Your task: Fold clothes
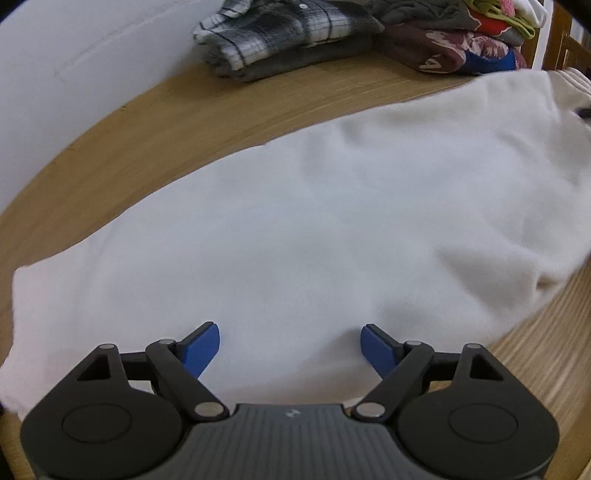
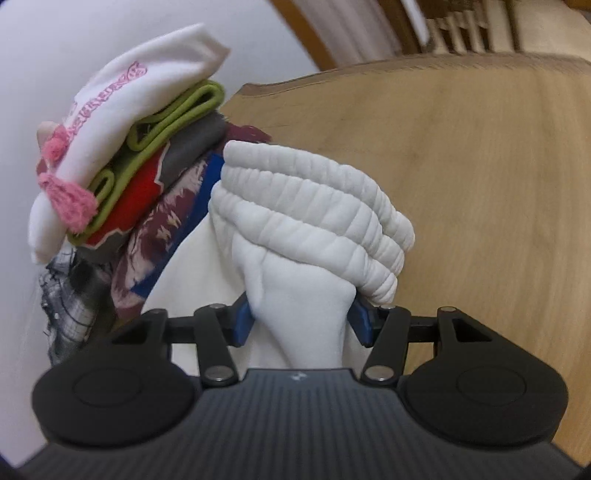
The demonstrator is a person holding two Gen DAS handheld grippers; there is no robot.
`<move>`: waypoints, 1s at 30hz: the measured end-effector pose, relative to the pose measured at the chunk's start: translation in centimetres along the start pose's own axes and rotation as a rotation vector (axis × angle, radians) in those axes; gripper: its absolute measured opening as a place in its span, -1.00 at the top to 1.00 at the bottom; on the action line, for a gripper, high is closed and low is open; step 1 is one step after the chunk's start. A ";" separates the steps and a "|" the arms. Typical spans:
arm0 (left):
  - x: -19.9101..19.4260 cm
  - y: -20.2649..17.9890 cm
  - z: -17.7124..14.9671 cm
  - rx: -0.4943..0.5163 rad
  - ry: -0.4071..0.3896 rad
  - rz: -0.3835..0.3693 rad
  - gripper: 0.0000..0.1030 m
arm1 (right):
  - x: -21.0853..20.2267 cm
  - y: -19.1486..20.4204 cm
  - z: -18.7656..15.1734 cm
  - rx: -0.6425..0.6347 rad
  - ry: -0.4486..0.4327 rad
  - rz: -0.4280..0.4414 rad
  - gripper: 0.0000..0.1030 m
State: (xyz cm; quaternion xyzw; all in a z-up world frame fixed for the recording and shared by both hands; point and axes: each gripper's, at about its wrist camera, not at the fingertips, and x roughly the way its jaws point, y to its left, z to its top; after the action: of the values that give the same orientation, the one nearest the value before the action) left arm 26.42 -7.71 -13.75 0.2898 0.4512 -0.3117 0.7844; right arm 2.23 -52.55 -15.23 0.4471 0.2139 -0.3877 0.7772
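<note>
A white sweatshirt (image 1: 332, 229) lies spread across the wooden table (image 1: 177, 122) in the left wrist view. My left gripper (image 1: 290, 345) hovers over its near part, jaws wide apart, with nothing between the blue pads (image 1: 201, 349). In the right wrist view my right gripper (image 2: 301, 319) is shut on a bunched fold of the same white sweatshirt (image 2: 299, 295), just below its ribbed hem band (image 2: 314, 210), which stands up above the blue pads (image 2: 243, 325).
A stack of folded clothes (image 2: 122, 173) sits at the table's far side by the white wall, topped by a white piece with pink trim; a folded plaid shirt (image 1: 280, 33) lies beside it. A wooden chair (image 2: 454, 33) stands past the table edge.
</note>
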 end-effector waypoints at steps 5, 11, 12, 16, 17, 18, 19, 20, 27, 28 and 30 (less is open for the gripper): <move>-1.7 -2.0 -0.5 0.024 -0.021 0.009 -0.68 | -0.8 1.7 -0.5 -0.111 -0.022 -0.039 -0.10; -3.5 -6.7 -0.7 0.212 -0.116 -0.109 -0.75 | -7.1 1.9 -8.8 -0.333 -0.086 -0.050 -0.11; -3.3 -7.4 -0.6 0.231 -0.120 -0.115 -0.75 | -8.1 2.1 -10.4 -0.368 -0.074 -0.045 -0.11; -2.3 -9.5 -0.2 0.301 -0.132 -0.148 -0.74 | -11.1 4.0 -16.0 -0.533 -0.034 -0.037 -0.10; -1.9 -10.2 0.0 0.320 -0.135 -0.154 -0.74 | -11.4 4.6 -17.0 -0.560 -0.027 -0.036 -0.10; -1.5 -10.7 0.2 0.339 -0.139 -0.159 -0.74 | -11.6 5.1 -17.7 -0.568 -0.017 -0.025 -0.10; -1.1 -11.1 0.3 0.356 -0.144 -0.160 -0.74 | -11.7 5.4 -18.3 -0.562 -0.005 -0.014 -0.10; -0.8 -11.4 0.5 0.371 -0.149 -0.162 -0.74 | -11.8 5.8 -18.8 -0.553 0.007 -0.004 -0.10; -1.1 -11.3 1.8 0.354 -0.199 -0.179 -0.73 | -11.9 7.1 -21.7 -0.593 -0.011 -0.027 -0.10; -1.2 -10.9 2.3 0.338 -0.206 -0.189 -0.73 | -11.9 7.2 -22.1 -0.601 -0.011 -0.029 -0.10; -1.4 -10.5 3.3 0.320 -0.222 -0.191 -0.73 | -11.7 7.4 -22.9 -0.620 -0.006 -0.036 -0.10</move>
State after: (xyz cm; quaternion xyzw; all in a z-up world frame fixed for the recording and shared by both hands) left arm 19.72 -16.45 -12.92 0.3305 0.3322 -0.4822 0.7402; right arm 1.33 -25.83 -15.07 0.1836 0.3277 -0.3188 0.8702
